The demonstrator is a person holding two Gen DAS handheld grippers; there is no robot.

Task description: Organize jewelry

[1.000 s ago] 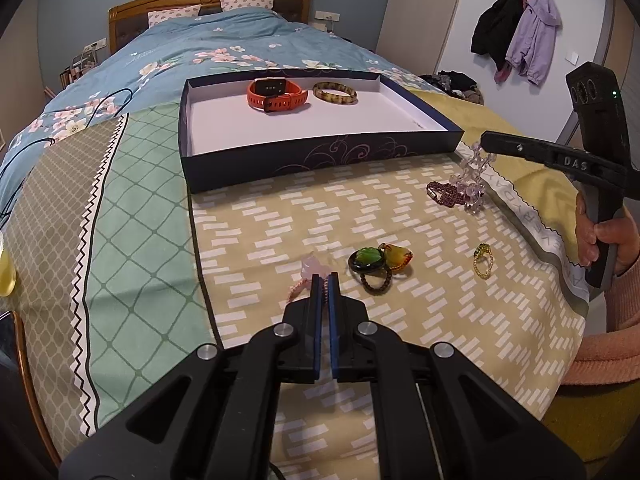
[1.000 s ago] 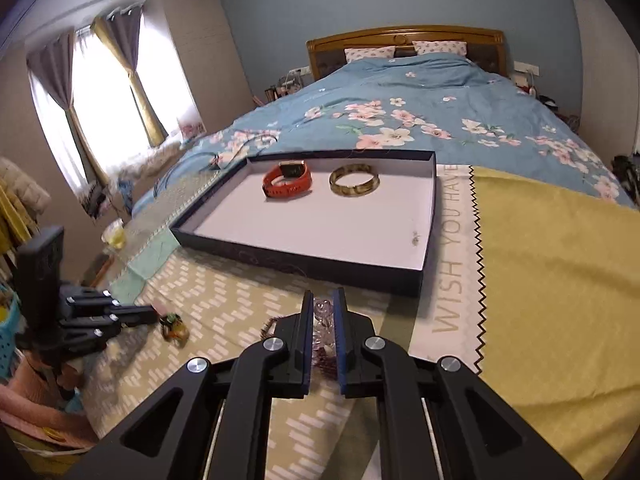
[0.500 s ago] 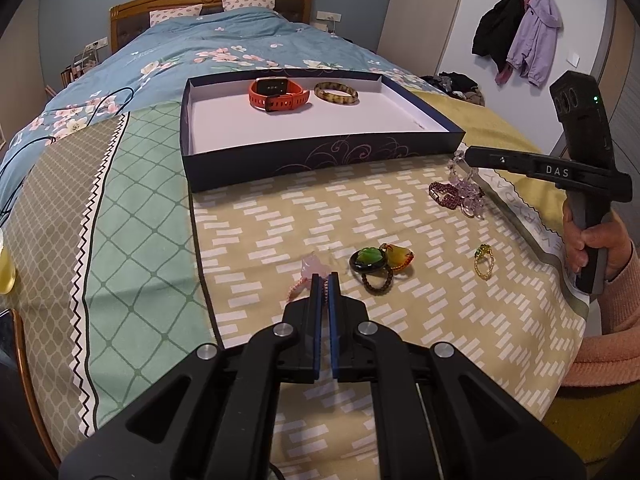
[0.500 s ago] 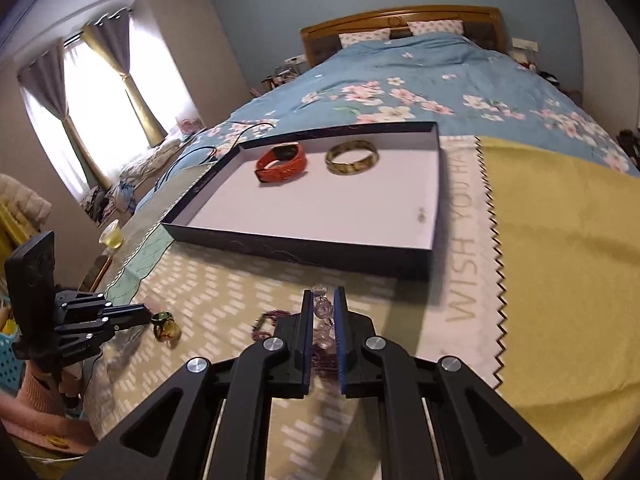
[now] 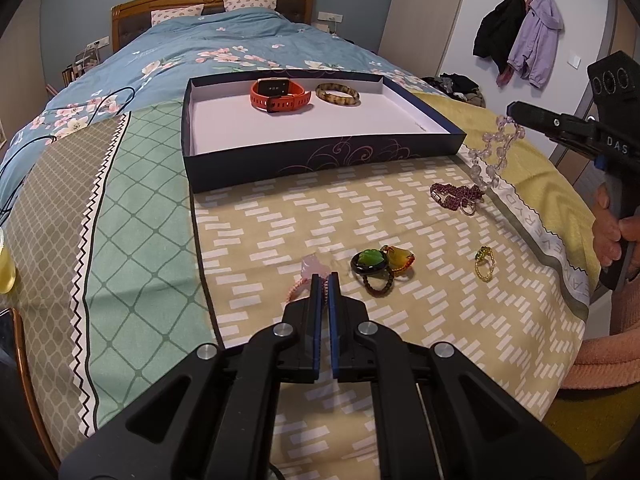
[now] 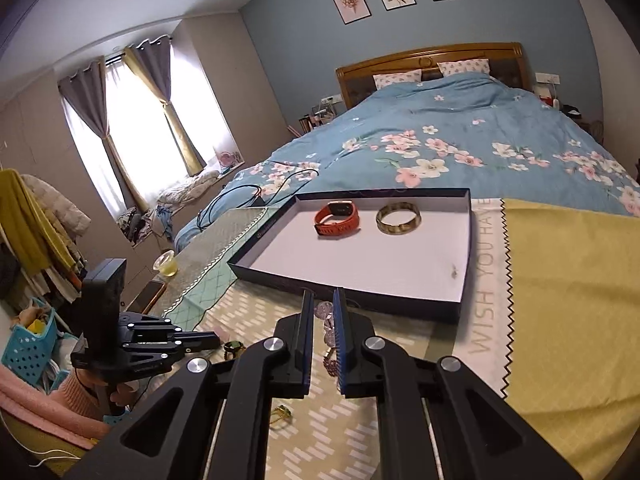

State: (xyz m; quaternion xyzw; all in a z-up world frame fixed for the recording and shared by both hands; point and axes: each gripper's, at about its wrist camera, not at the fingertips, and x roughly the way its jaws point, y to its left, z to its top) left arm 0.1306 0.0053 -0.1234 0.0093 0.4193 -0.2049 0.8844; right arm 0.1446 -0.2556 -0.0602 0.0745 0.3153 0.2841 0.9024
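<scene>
Now right tool (image 6: 323,320) is pinching the clear bead bracelet (image 5: 491,152), hanging lengthwise just beside the box (image 5: 320,168) near corner; left tool (image 5: 325,288) pressed together, farther.

Home bedroom — bed (image 6: 480,140), curtains (image 6: 120,128), hung coats (image 5: 520,36)

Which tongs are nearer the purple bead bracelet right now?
Right. The right tongs hang just above the purple bead bracelet, shut on a clear bead strand; the left tongs sit farther off, shut on a pink bracelet.
</scene>
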